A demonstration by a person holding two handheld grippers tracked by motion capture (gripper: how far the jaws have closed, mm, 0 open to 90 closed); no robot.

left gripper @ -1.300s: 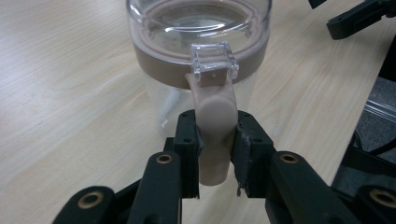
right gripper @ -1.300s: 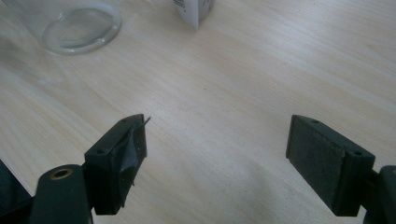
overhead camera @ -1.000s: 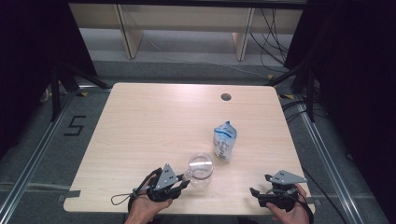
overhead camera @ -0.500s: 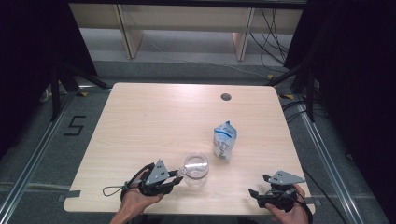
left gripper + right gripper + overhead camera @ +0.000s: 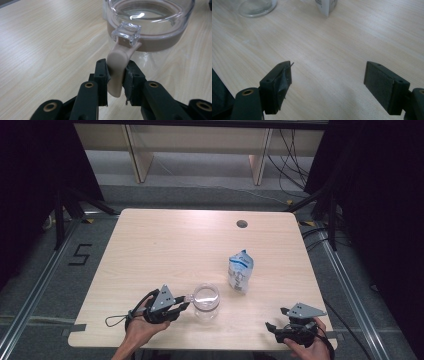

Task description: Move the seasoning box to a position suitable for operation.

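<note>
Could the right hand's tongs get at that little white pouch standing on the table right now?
Probably yes. The right tongs are open and hold nothing, and bare table lies between them and the white pouch. The jar, clamped by the left tongs, sits off to the side.

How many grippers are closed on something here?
1. The left gripper clamps the beige latch tab of the clear glass jar near the table's front edge; the right gripper is open over bare wood.
</note>
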